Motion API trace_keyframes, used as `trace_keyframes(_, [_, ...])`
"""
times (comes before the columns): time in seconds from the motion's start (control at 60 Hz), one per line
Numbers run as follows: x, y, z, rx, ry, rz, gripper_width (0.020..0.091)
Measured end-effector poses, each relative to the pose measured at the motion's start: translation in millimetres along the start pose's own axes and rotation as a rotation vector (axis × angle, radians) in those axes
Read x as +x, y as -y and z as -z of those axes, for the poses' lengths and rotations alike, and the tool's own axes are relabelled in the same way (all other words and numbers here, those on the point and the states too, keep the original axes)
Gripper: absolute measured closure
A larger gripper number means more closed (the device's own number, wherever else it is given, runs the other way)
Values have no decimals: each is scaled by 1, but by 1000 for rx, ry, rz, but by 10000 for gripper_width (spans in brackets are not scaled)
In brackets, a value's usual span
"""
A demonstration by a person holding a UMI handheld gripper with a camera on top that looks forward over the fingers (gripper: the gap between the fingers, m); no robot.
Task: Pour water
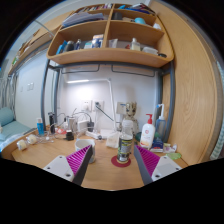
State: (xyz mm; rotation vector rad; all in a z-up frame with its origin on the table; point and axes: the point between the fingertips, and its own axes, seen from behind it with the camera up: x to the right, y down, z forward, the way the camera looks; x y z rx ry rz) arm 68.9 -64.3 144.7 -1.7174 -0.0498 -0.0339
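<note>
While the jaws stand wide apart with nothing pressed between them, the gripper (112, 165) hovers low over a wooden worktop (105, 172), its magenta pads (82, 157) facing each other.

At about nine o'clock from the gripper, near the worktop's far left end, small items sit crowded together, too small to name, with a white cup (22, 144) closest to the edge. At roughly ten o'clock a cluster of small bottles and clutter (62, 128) stands against the white wall.

At twelve o'clock, just ahead of the fingers and in line with the gap between them, a bottle with a dark label (125, 146) stands upright on a red coaster (122, 160); neither finger touches it.

At about one o'clock a white pump bottle with a red label (148, 131) stands upright, and just beyond it is a blue spray bottle (161, 126). Near two o'clock a green object (171, 154) lies on the worktop.

Overhead, wooden shelves (108, 56) carry assorted boxes and containers.
</note>
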Motion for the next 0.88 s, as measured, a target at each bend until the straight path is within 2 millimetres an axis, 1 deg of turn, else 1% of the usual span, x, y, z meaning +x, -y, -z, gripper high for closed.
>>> trace_keyframes(0.1, [-12,7,36,18,-4,-16,255])
trace_keyframes(0.167, [-20,11,55,28,-1,-44,256])
trace_keyframes(0.217, [-24,12,68,30,4,-69,259])
trace_keyframes(0.283, [-24,19,85,61,-10,-95,257])
trace_keyframes(0.4, [-28,23,105,86,-26,-85,265])
trace_keyframes(0.517, [-33,21,116,86,-11,-82,263])
trace_keyframes(0.617, [-32,12,117,68,-15,-69,260])
trace_keyframes(0.767, [-34,5,109,51,0,-81,262])
trace_keyframes(0.883, [-28,-5,97,23,-9,-78,261])
